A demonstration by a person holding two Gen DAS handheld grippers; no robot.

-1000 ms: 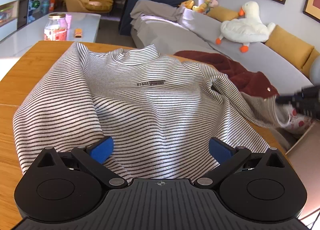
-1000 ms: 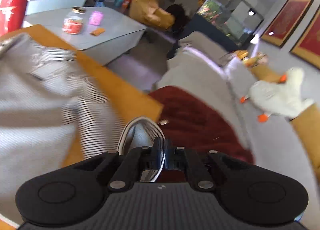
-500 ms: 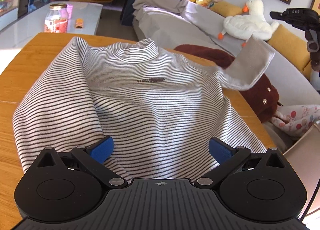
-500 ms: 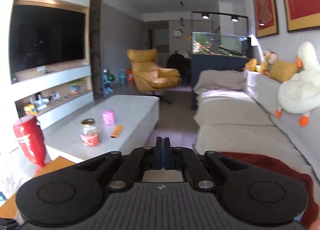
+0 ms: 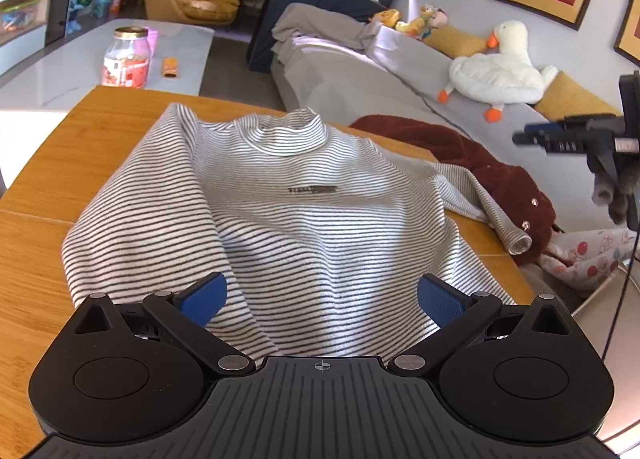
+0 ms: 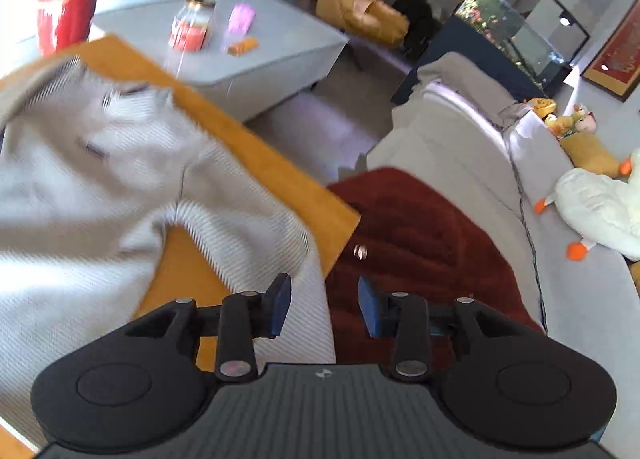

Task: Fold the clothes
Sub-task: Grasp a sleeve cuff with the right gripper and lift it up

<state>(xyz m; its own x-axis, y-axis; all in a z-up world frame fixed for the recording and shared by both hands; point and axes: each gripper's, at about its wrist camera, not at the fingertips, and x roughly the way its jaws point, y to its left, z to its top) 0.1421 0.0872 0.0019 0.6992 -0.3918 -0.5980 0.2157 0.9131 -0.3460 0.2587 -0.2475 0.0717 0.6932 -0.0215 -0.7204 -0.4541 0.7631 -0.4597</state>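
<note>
Right under my left gripper [image 5: 322,297] lies the hem of the striped shirt [image 5: 288,227], and its blue pads [image 5: 204,297] stand wide apart with nothing between them, hovering just above the cloth. The shirt's long axis runs straight away from this gripper, hem near, collar [image 5: 286,135] far, so the body is squarely ahead of it. The knit is soft and thin, fine dark stripes on off-white, rumpled into shallow ridges rather than flat on the smooth wooden table [image 5: 48,195].

My right gripper [image 6: 324,307] is also parted, holding nothing. Just ahead of it and a little to its left, the right sleeve [image 6: 272,259] trails to the table's edge, its long axis running forward and leftward from the jaws up to the shoulder. That view is smeared, so I judge rather than see that the cuff hangs slightly over the edge. My right gripper is plainly the nearer one to that sleeve; I would expect it to take the cuff and carry it across the chest.

Beyond the sleeve, off the table, a dark red fleecy garment [image 6: 420,227] is heaped, thick and plush. Farther still sits a grey sofa [image 5: 360,75] with a white plush duck [image 5: 496,71].
</note>
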